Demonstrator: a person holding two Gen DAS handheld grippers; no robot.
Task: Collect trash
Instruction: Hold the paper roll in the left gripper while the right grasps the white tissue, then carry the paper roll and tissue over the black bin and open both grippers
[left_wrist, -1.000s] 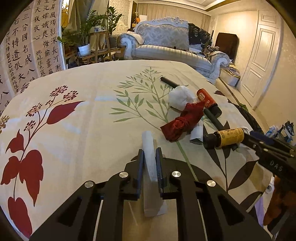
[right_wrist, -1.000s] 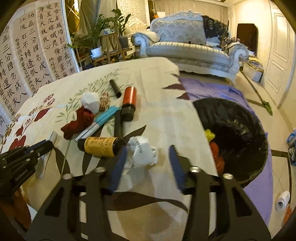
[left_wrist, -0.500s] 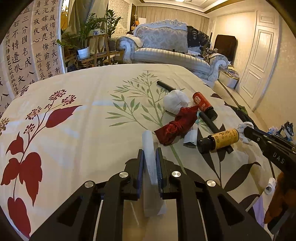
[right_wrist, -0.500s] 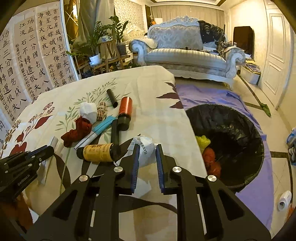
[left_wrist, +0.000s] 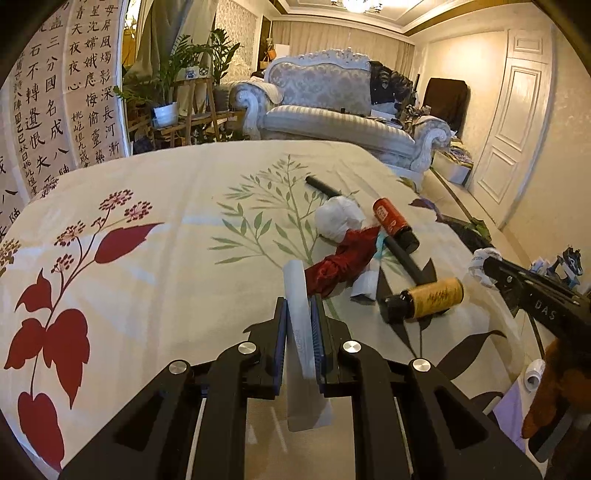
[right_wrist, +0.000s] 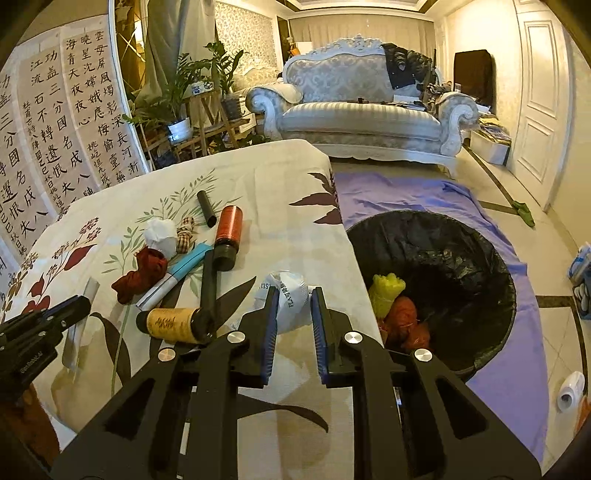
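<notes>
Looking past my right claw (right_wrist: 291, 314), the black-lined bin (right_wrist: 491, 266) sits just ahead to its right on the floor, holding a yellow lump (right_wrist: 386, 293) and orange scraps (right_wrist: 404, 319). Between this claw's pads I pinch a crumpled white paper ball (right_wrist: 288, 301), soft and printed. My left claw (left_wrist: 299, 317) is clamped on a flat, pale translucent strip (left_wrist: 297, 295) that sticks out beyond its tips above the leaf-patterned cloth (left_wrist: 166, 266).

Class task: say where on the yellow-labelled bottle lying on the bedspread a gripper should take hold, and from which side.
Grip the yellow-labelled bottle across its label, coming from above with a finger on each long side. It lies flat, and the black stick crowds its black cap.
</notes>
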